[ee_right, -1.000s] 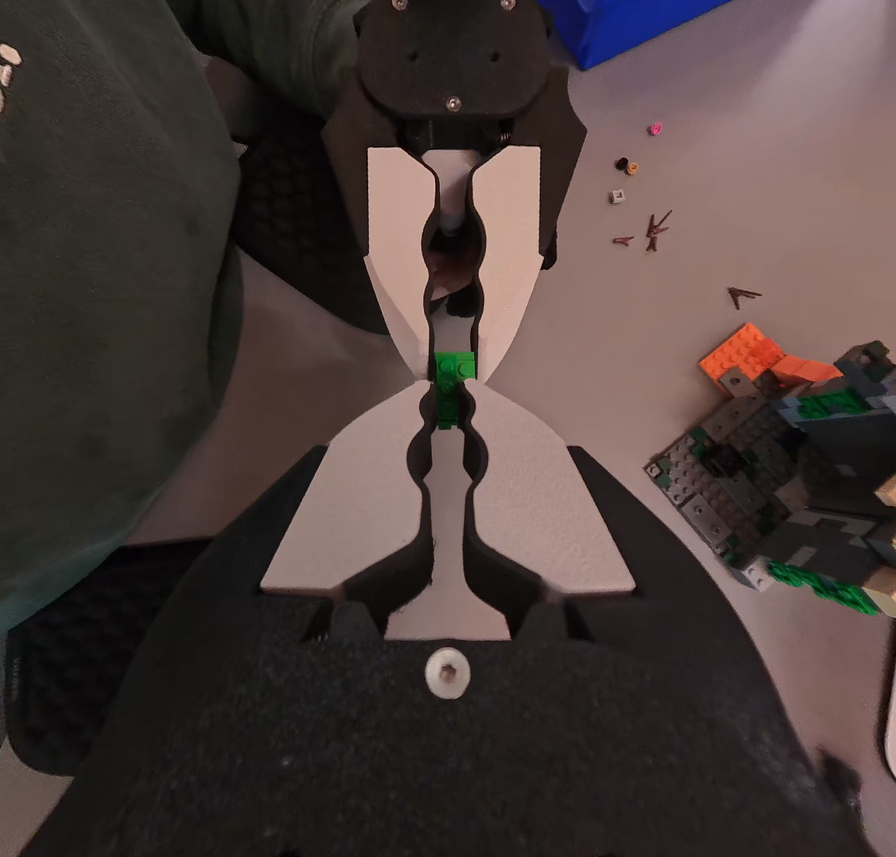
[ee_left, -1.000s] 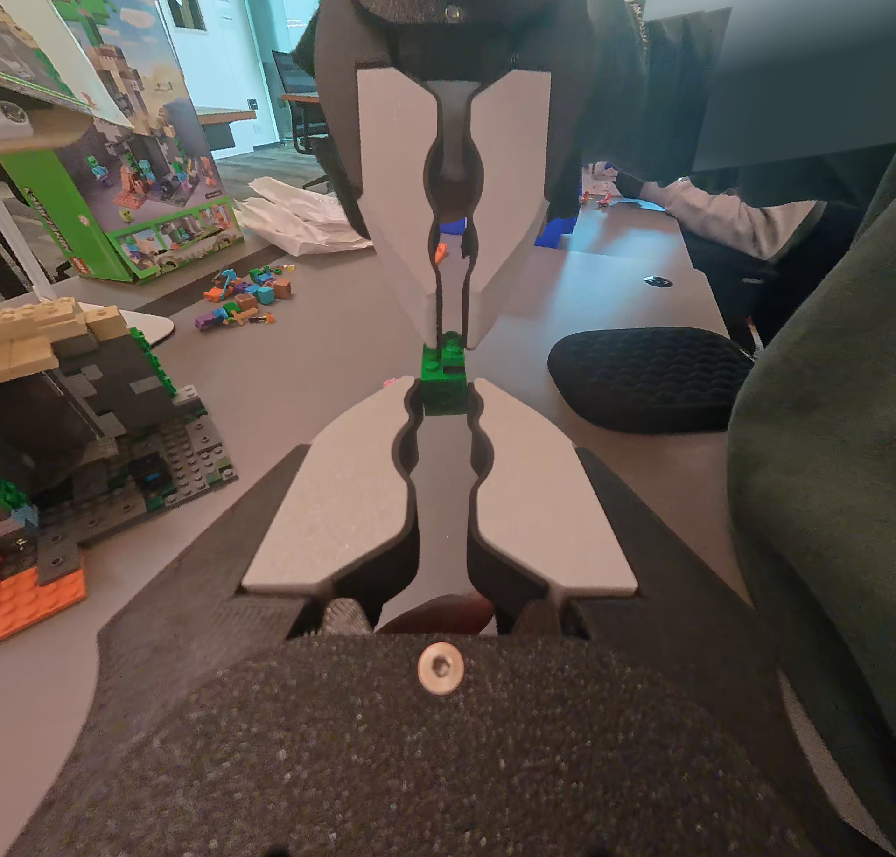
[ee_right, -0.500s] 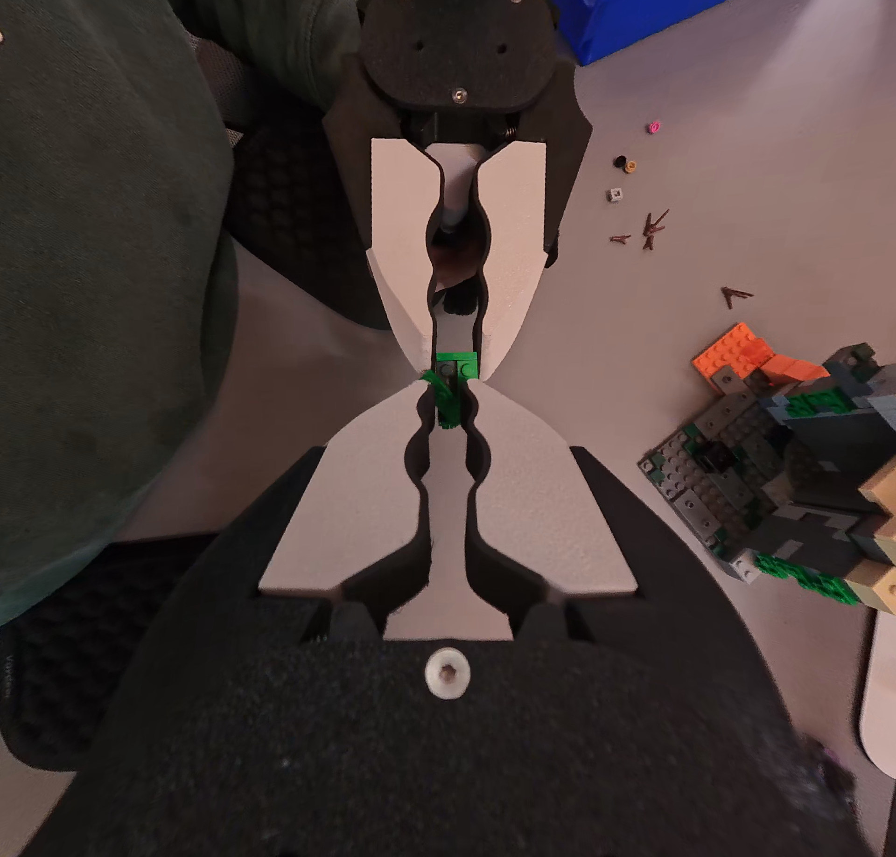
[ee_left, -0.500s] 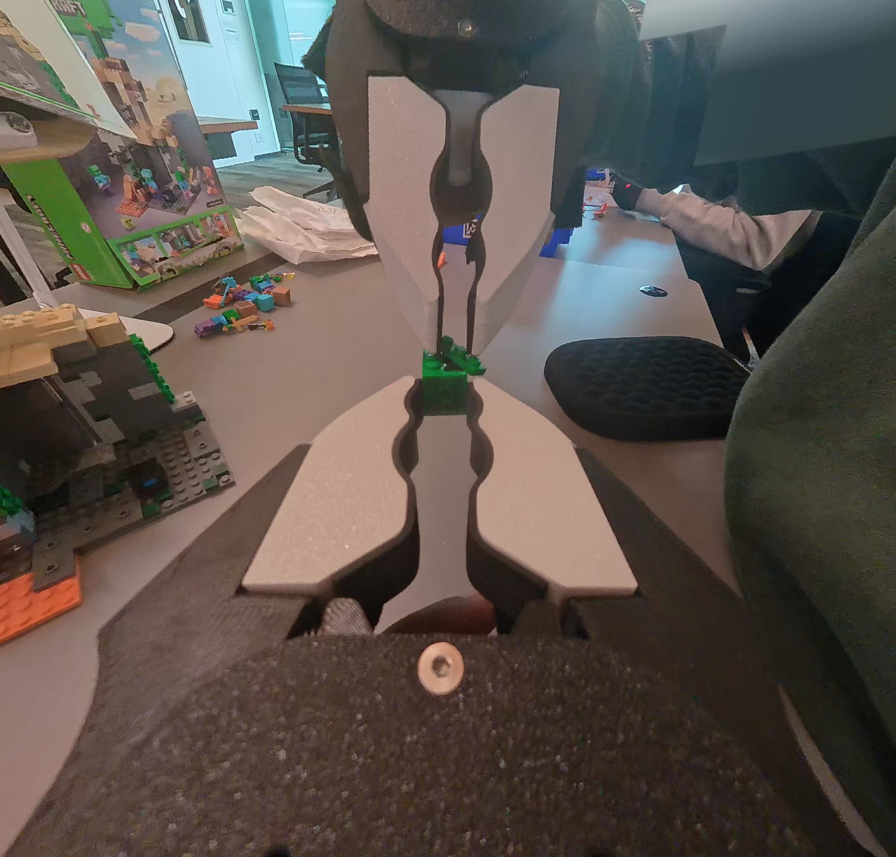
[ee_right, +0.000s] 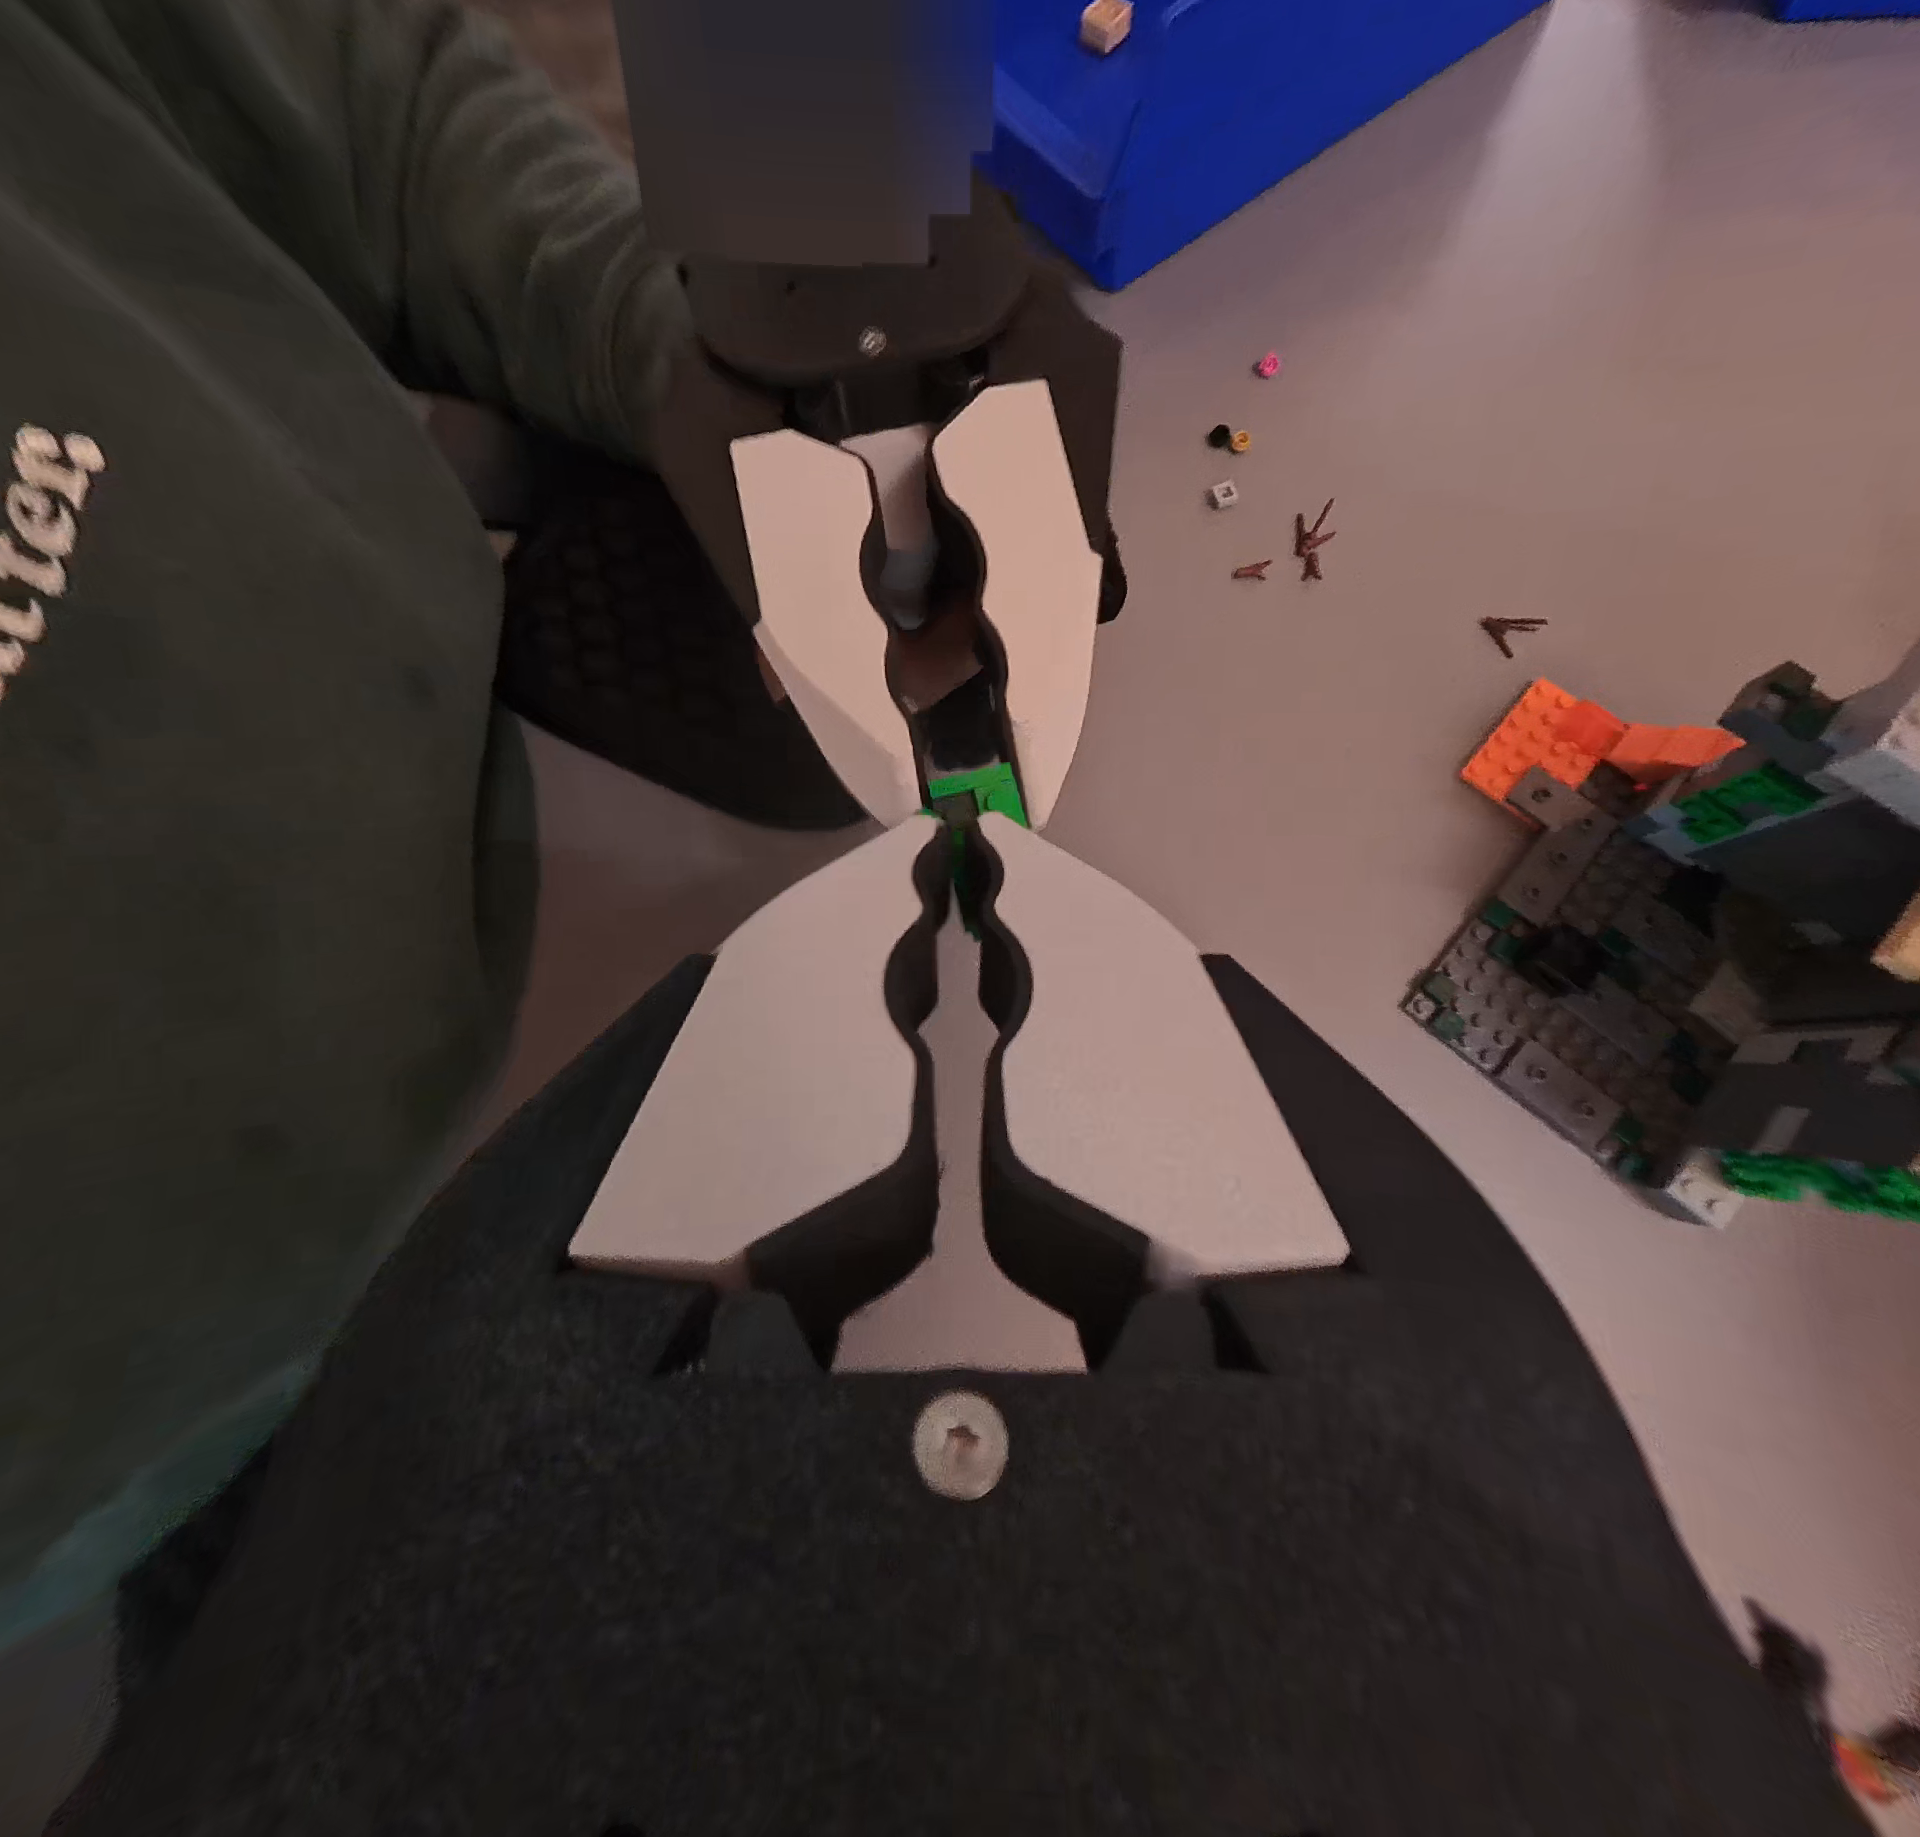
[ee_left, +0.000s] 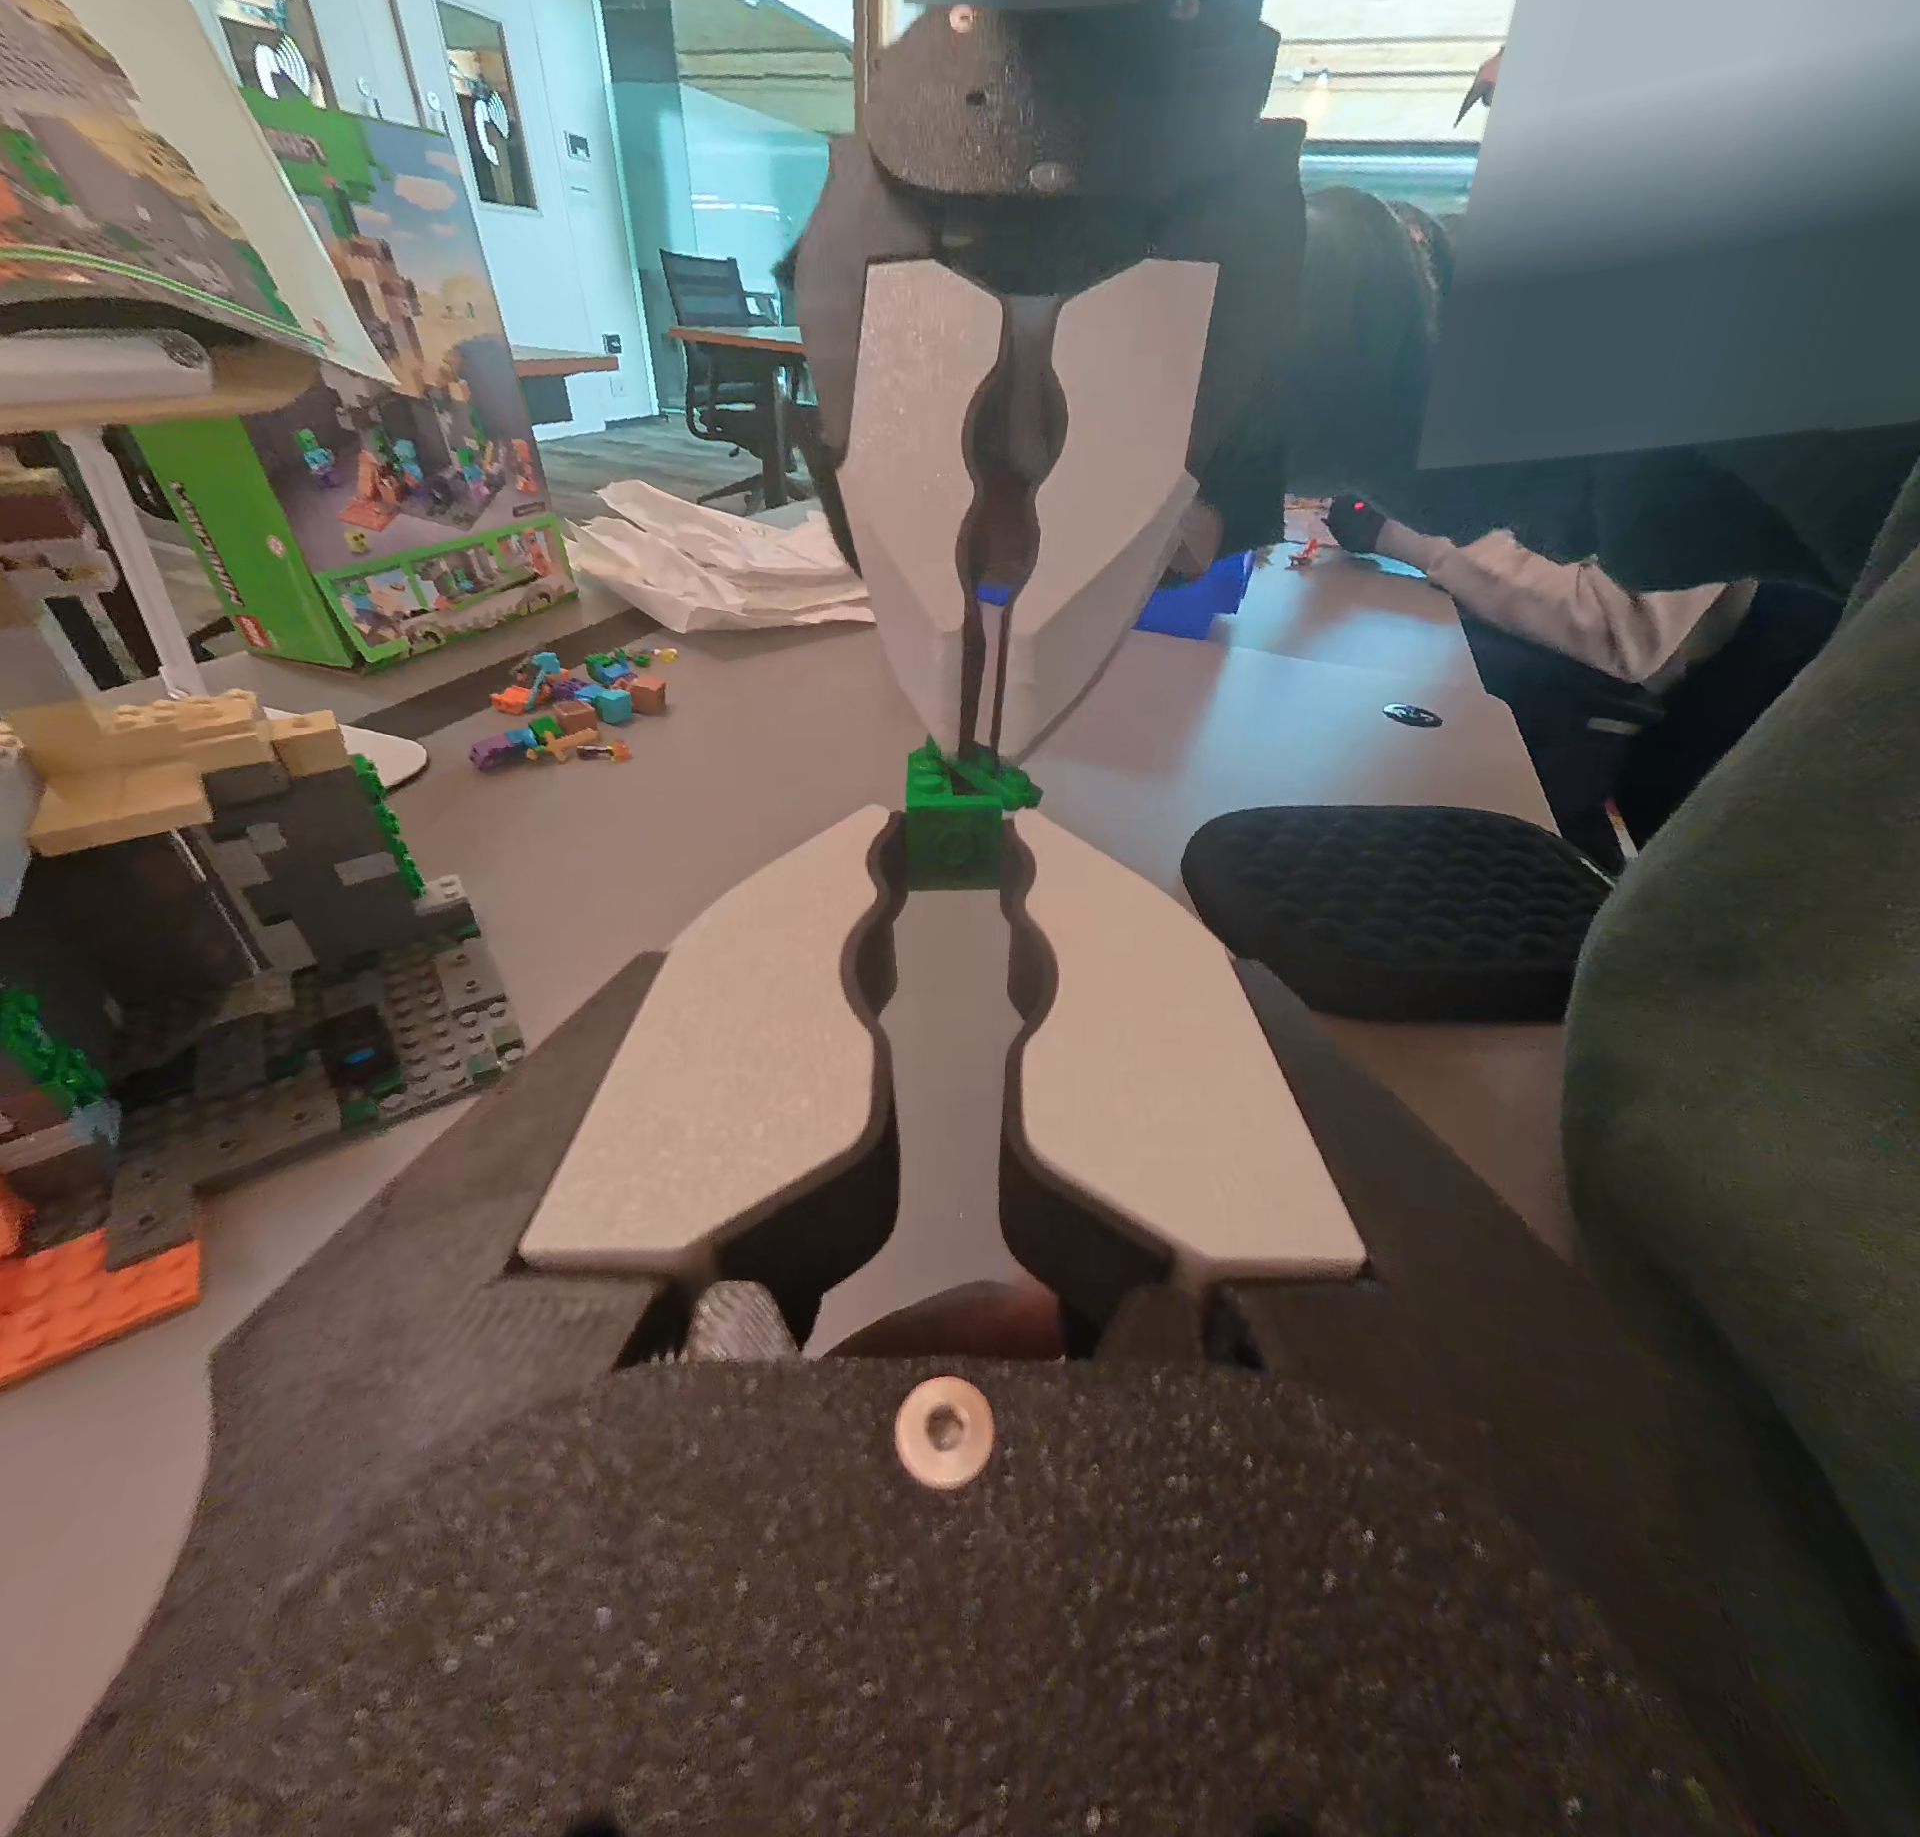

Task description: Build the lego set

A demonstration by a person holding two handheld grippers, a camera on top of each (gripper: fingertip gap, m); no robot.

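Note:
My left gripper [ee_left: 954, 829] is shut on a green brick [ee_left: 952, 847] and holds it above the table. My right gripper [ee_left: 977, 743] comes from the opposite side, tip to tip with it, shut on a thin green plate [ee_left: 1003, 781] that lies slanted on top of the brick. In the right wrist view my right gripper [ee_right: 958, 833] holds the thin green plate [ee_right: 964, 888] edge-on, pressed against the green brick [ee_right: 977, 788] in the left gripper [ee_right: 966, 800]. The part-built grey, green and orange model [ee_left: 270, 914] stands on the table at left; it also shows in the right wrist view [ee_right: 1662, 966].
A set box [ee_left: 416, 499], white bags [ee_left: 727, 566] and a pile of loose bricks [ee_left: 571, 712] lie beyond the model. A black pad [ee_left: 1392, 904] sits at right. A blue bin [ee_right: 1247, 94] and tiny loose pieces [ee_right: 1309, 540] lie on the table. My green sleeve [ee_right: 208, 748] is close. Only a small space, under 4 cm, lies between the two pairs of fingers.
The thin green plate has tipped from upright to lying slanted on the brick. The right gripper has tilted, and both grippers have shifted slightly together.

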